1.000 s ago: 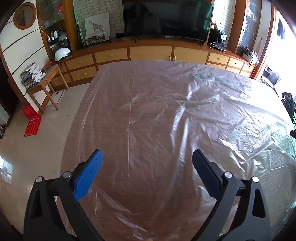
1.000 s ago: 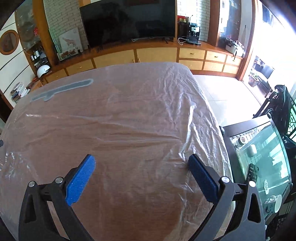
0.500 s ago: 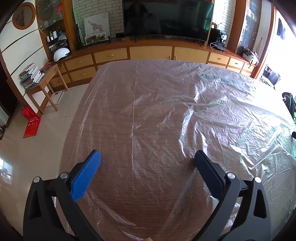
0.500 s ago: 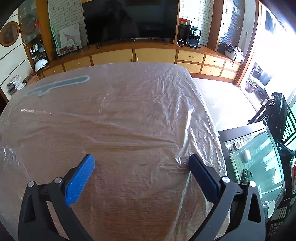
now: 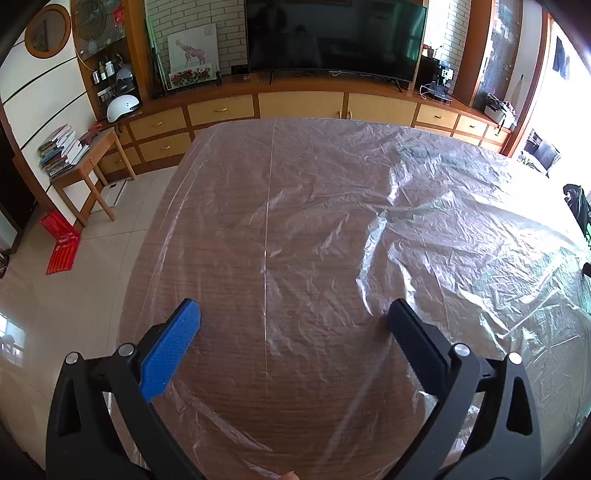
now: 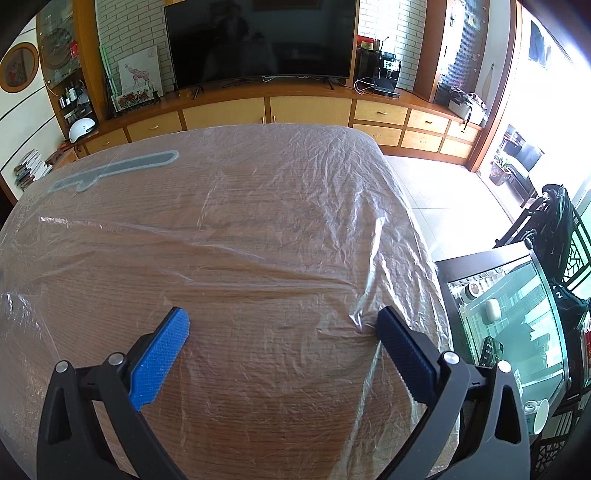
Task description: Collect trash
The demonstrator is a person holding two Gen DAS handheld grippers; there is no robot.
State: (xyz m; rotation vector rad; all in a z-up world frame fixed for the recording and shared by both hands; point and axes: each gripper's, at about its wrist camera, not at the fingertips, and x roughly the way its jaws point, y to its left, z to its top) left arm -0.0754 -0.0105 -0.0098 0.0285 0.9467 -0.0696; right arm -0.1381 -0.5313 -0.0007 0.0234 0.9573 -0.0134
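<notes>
A thin clear plastic sheet [image 5: 332,221] lies crumpled over a wooden table; it also shows in the right wrist view [image 6: 258,229]. My left gripper [image 5: 293,317] is open and empty, low over the sheet near the table's near left part. My right gripper [image 6: 282,326] is open and empty over the near right part; its right fingertip [image 6: 384,319] touches a puckered fold of the sheet. A grey-blue printed patch [image 6: 114,170] shows on the sheet at the far left. No other trash is visible.
The table's left edge [image 5: 147,258] drops to a tiled floor. A small side table with books [image 5: 77,158] stands left. A long cabinet with a TV [image 5: 332,33] runs along the back. A glass-topped stand [image 6: 517,314] sits close to the table's right edge.
Both grippers have shifted slightly, the left view rolling a little rightward over the sheet. Jaws stay open. The sheet has not visibly moved.
</notes>
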